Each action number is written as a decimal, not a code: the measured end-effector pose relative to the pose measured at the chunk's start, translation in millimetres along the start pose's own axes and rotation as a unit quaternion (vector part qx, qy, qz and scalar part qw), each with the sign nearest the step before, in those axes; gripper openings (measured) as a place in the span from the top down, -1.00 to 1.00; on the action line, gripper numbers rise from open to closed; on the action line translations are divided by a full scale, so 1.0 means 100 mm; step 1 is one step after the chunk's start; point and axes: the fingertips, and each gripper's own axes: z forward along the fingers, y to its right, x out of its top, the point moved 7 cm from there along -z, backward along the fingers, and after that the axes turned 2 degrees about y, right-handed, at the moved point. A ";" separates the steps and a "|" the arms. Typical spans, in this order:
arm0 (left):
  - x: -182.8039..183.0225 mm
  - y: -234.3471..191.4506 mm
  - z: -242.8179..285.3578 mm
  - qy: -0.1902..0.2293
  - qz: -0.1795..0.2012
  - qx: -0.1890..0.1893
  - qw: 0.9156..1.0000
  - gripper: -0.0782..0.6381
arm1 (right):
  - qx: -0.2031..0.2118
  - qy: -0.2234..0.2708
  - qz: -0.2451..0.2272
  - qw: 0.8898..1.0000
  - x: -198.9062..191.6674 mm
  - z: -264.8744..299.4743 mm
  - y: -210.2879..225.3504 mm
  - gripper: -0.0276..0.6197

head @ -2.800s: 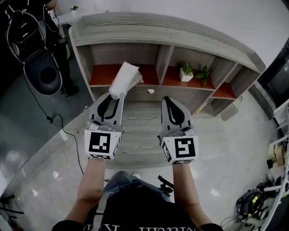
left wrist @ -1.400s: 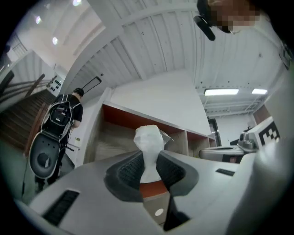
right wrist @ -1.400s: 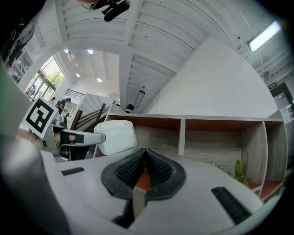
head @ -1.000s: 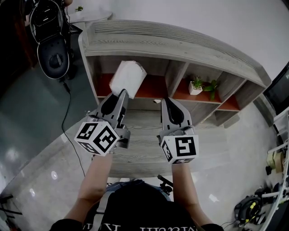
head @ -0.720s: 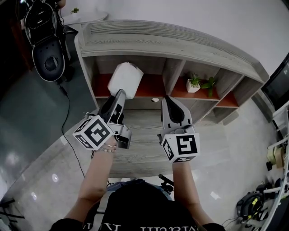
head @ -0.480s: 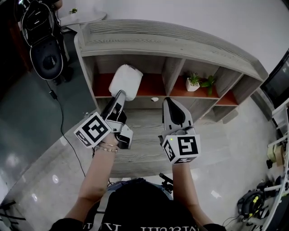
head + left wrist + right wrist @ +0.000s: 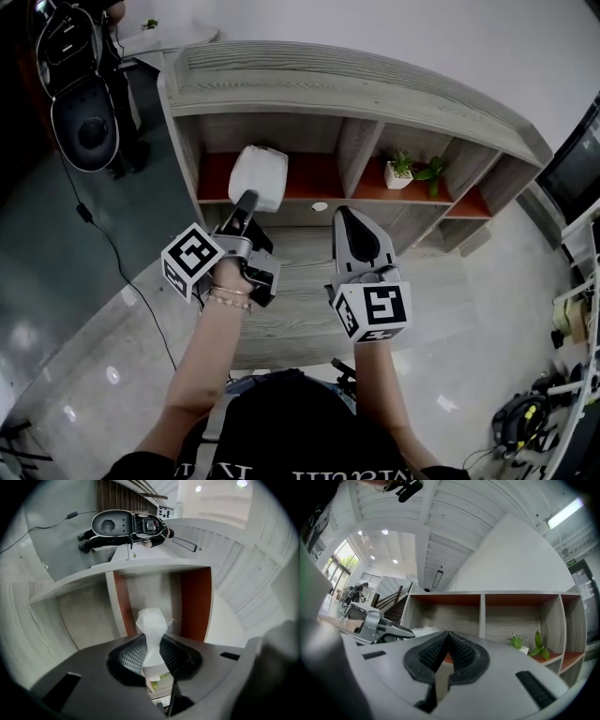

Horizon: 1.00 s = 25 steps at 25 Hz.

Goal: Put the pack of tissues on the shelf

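Observation:
The white pack of tissues (image 7: 258, 176) hangs in front of the leftmost compartment of the grey wooden shelf (image 7: 356, 89), above its orange-red floor. My left gripper (image 7: 246, 202) is shut on the pack's near end and lies rolled onto its side. In the left gripper view the pack (image 7: 152, 625) is pinched between the ribbed pads, and the compartment stands sideways behind it. My right gripper (image 7: 345, 217) is level to the right of it, shut with nothing in it. In the right gripper view the right gripper (image 7: 447, 637) has its pads together, and the left gripper (image 7: 375, 627) shows at the left.
A small potted plant (image 7: 401, 171) stands in the middle compartment. A small white object (image 7: 321, 206) lies on the ledge below. A black and white scooter (image 7: 80, 103) stands at the far left, with a cable (image 7: 122, 262) across the floor. Gear (image 7: 525, 417) lies at the lower right.
The left gripper has rolled onto its side and sunk a little, and the pack has come down from the shelf's upper edge to the left compartment's opening. The right gripper has stayed put.

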 end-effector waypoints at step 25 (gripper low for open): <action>0.01 -0.13 -0.04 0.003 0.008 0.042 0.999 -0.22 | -0.010 0.002 0.001 1.000 0.02 -0.14 -0.10 0.86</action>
